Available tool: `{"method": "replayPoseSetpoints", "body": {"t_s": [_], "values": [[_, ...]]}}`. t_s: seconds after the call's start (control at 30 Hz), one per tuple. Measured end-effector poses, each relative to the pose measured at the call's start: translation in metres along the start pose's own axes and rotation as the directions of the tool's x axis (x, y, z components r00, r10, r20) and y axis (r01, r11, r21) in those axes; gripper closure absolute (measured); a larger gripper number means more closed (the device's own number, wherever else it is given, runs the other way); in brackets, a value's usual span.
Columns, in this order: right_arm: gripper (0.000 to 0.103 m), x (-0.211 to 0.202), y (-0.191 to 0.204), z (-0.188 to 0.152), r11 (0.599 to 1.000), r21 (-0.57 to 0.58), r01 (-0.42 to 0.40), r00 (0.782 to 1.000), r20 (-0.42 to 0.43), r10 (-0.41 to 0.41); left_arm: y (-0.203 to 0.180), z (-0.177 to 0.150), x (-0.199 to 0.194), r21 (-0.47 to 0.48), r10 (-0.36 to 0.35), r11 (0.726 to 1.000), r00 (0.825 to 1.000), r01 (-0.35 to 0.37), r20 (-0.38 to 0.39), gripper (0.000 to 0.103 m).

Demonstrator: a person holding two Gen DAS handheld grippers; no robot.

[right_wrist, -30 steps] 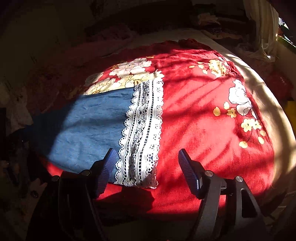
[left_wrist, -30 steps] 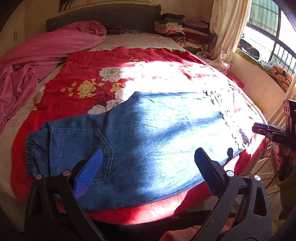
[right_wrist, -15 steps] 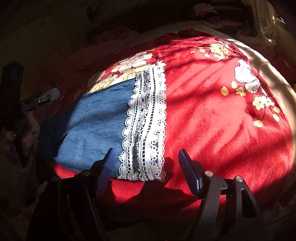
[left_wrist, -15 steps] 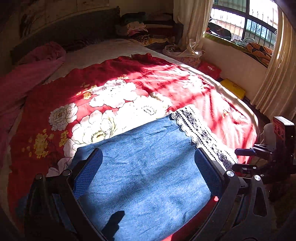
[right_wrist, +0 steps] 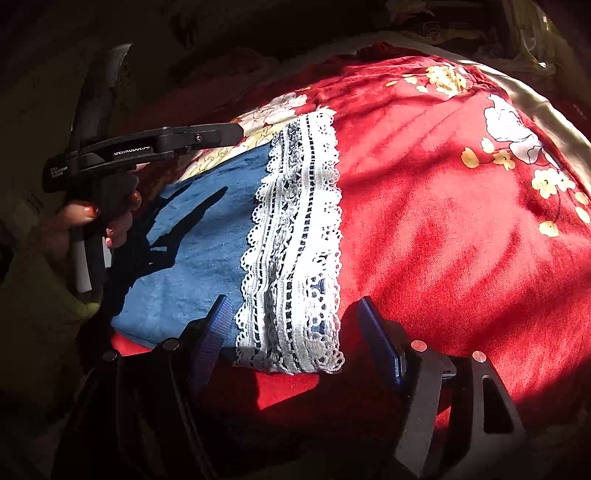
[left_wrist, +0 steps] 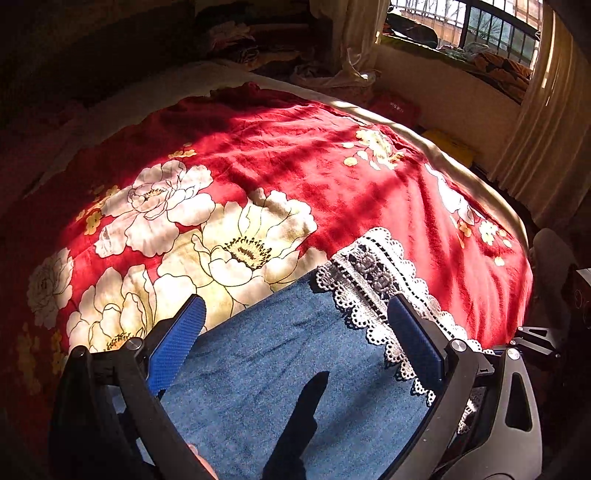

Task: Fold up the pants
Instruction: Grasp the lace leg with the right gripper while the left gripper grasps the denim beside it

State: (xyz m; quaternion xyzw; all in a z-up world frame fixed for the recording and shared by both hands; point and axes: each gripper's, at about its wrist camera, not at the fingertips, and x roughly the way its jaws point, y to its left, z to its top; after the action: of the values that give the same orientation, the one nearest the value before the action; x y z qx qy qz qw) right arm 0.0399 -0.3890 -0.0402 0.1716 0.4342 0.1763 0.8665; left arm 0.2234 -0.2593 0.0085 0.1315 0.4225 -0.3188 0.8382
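- While the sun is blasting across the bed, the denim pants lie flat on the red floral blanket, right at the near edge of the mattress.
- Only one leg end shows in either view, and it finishes in a wide white lace hem. That lace runs as a band across the leg, with red blanket just past it.
- Left gripper hangs over the blue fabric just short of the lace. Its jaws are spread wide with nothing between them, and the blue pads don't look like they're touching the cloth, though it's hard to be sure from this angle. One finger throws a dark pointed shadow onto the denim.
- Right gripper sits at the near corner of the lace hem, jaws also released and wide apart, straddling the lace end without pinching it. The lace corner lies between the two pads.
- From the right wrist view you can see the left gripper from the side, held out over the far edge of the leg, with the person's left hand wrapped round the handle, red nail polish showing.
- Off the far side of the bed there's a window with bars and cream curtains, plus a pile of clothes in the dark corner, too murky to make out.
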Motion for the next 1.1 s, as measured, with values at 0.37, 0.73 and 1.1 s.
{"method": "replayPoseSetpoints", "body": {"t_s": [0.37,0.73,1.1], "values": [[0.047,0.012,0.007,0.001,0.996,0.003,-0.091,0.996,-0.009,0.091,-0.007,0.012,0.058,0.062,-0.128,0.989,0.984,0.137,-0.125,0.051],[0.059,0.019,-0.006,0.005,0.984,0.063,-0.166,0.986,0.013,0.166,0.0,0.005,0.067,0.03,-0.219,0.974,0.968,0.224,-0.123,0.053],[0.076,0.018,0.014,0.012,0.98,0.018,-0.198,0.98,0.017,0.198,-0.01,-0.005,0.054,-0.003,-0.157,0.988,0.982,0.157,-0.108,0.085]]}}
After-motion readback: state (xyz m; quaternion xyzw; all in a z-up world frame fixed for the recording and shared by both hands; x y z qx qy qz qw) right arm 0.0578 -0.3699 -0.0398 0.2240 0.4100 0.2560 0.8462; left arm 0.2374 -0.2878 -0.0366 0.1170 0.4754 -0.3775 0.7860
